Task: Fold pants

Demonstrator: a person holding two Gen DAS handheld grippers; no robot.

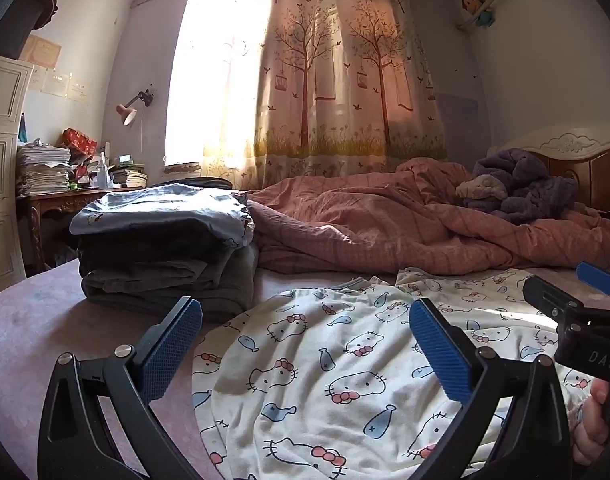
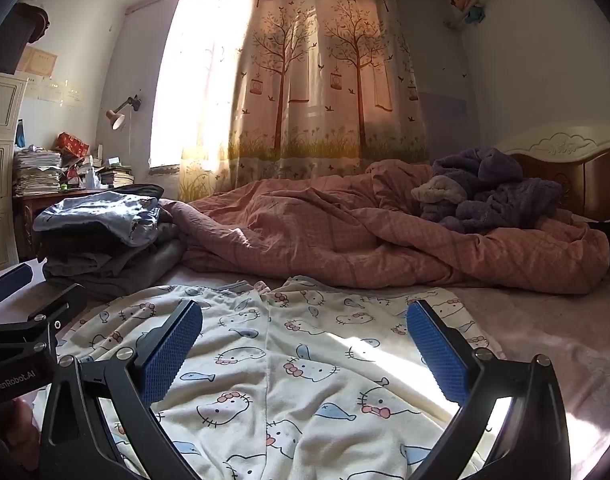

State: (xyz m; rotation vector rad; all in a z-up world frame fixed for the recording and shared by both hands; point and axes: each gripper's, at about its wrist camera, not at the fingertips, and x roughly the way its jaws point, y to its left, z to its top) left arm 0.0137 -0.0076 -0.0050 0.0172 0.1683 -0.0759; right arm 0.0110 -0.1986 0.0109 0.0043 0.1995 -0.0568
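White pants (image 1: 325, 376) with a cat-and-fish print lie spread flat on the pink bed sheet (image 1: 45, 332), also filling the lower part of the right wrist view as the pants (image 2: 297, 368). My left gripper (image 1: 305, 348) hovers over their left part, jaws wide open, nothing between the blue pads (image 1: 173, 348). My right gripper (image 2: 305, 348) stands equally open over the pants' middle and right part, its pads (image 2: 437, 352) touching nothing. The right gripper's body (image 1: 585, 332) shows at the right edge of the left wrist view, with a hand (image 1: 593, 424) below it.
A stack of folded clothes (image 1: 161, 248) sits on the bed's left side, beyond the pants. A crumpled pink quilt (image 1: 405, 224) lies across the far side, with a purple fleece garment (image 1: 521, 184) near the headboard (image 1: 577, 156). A cluttered desk (image 1: 77, 196) stands far left.
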